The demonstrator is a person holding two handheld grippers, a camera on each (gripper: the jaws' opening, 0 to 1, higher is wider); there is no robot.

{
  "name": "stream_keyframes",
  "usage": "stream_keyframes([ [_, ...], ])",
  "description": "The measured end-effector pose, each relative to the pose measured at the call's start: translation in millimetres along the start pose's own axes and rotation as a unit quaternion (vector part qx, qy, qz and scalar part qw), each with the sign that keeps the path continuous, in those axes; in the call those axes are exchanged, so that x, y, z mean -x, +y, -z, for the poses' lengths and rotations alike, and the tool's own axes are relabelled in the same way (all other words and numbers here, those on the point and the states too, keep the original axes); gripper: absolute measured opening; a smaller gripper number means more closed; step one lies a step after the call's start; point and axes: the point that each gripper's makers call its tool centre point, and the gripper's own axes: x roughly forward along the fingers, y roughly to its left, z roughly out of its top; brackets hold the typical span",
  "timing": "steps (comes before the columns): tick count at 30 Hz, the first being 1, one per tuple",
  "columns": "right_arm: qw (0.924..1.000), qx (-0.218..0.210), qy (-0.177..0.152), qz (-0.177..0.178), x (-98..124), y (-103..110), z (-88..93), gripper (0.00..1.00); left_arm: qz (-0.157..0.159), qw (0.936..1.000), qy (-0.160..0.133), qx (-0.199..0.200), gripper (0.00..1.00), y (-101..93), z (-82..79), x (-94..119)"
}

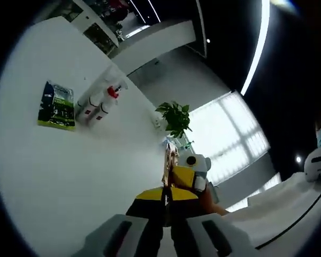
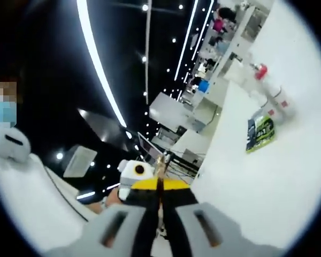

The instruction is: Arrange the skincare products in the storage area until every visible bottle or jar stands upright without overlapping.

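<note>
White wall, dark ceiling lights, both tools raised away from any surface.

Left tool [image 1: 168,201] and right tool [image 2: 160,206] are pressed together, empty. On the wall at ten o'clock hangs a poster [image 1: 56,105]; skincare bottles unseen, probably light, slippery; grip mid-body.

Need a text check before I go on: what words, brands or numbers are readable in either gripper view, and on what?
None can be read.
Poster on the white wall: green and dark print, too blurred to read.
Two white fire extinguishers on the wall: small red patches, lettering too small to read.
Both grippers, left and right, have their jaws closed; no markings readable.
</note>
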Motion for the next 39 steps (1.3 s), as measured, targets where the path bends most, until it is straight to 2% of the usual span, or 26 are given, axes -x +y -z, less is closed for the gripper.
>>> stream_keyframes([
  [4, 1.0000, 0.002, 0.005, 0.003, -4, 1, 4.2, 0.01, -0.010, 0.9999, 0.000, 0.014, 0.00, 2.4, 0.6, 4],
  [8, 0.9991, 0.037, -0.003, 0.023, -6, -4, 4.8, 0.18, -0.025, 0.9994, 0.003, 0.025, 0.00, 10.5, -0.7, 10],
  [13, 0.9982, 0.051, 0.006, 0.032, -3, -8, 9.7, 0.19, -0.034, 0.9991, 0.004, 0.026, 0.00, 15.7, -5.9, 18],
  [14, 0.9977, 0.054, 0.009, 0.040, -2, -10, 11.6, 0.21, -0.051, 0.9984, -0.003, 0.025, 0.00, 23.0, -10.8, 22],
  [16, 0.9977, 0.052, 0.006, 0.044, 0, -13, 11.9, 0.21, -0.059, 0.9981, 0.003, 0.021, 0.00, 28.6, -12.2, 25],
  [19, 0.9977, 0.045, -0.002, 0.052, 3, -17, 11.7, 0.21, -0.087, 0.9960, 0.010, 0.016, 0.00, 45.6, -15.9, 33],
  [23, 0.9963, 0.054, 0.000, 0.066, 7, -22, 11.7, 0.21, -0.096, 0.9947, -0.012, 0.035, 0.00, 59.4, -29.5, 43],
  [28, 0.9936, 0.073, -0.002, 0.086, 13, -27, 9.7, 0.22, -0.113, 0.9922, -0.021, 0.046, 0.00, 76.8, -45.1, 52],
  [32, 0.9848, 0.116, 0.010, 0.129, 21, -41, 12.2, 0.26, -0.125, 0.9906, -0.026, 0.049, 0.00, 93.5, -61.2, 62],
  [33, 0.9807, 0.131, 0.023, 0.143, 23, -44, 14.8, 0.26, -0.130, 0.9897, -0.030, 0.052, 0.00, 98.9, -66.1, 65],
  [37, 0.9685, 0.160, 0.036, 0.187, 25, -55, 13.4, 0.27, -0.135, 0.9875, -0.039, 0.071, 0.00, 115.0, -79.1, 73],
  [39, 0.9635, 0.169, 0.042, 0.203, 24, -62, 12.5, 0.30, -0.145, 0.9854, -0.042, 0.078, 0.00, 125.2, -86.4, 77],
])
